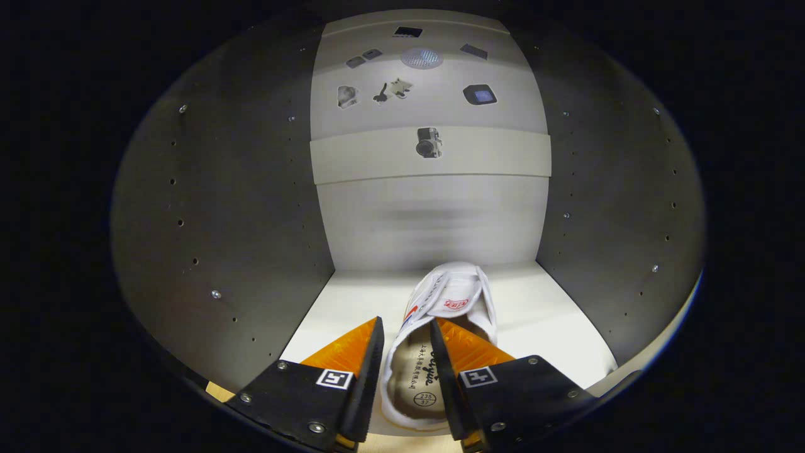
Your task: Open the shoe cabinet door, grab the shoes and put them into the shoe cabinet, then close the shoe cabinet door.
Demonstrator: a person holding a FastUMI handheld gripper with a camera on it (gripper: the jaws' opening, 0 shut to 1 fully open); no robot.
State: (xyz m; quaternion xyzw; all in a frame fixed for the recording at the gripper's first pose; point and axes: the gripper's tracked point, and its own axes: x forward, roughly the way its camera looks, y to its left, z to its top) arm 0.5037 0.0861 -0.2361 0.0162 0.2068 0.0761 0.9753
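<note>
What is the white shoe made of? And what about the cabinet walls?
The shoe looks like white canvas cloth, matte and soft, with a smooth tan insole; the gripper fingers sit either side of its heel, one in the opening. The cabinet walls look like smooth grey laminated board, probably wood-based, judging by the rows of drilled peg holes and screws.

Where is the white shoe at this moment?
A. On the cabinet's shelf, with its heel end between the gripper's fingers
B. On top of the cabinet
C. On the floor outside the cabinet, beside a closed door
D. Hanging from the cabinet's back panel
A: the white shoe rests on the pale shelf between the cabinet's side walls, toe toward the back panel, and the gripper has a finger on either side of its heel end.
</note>
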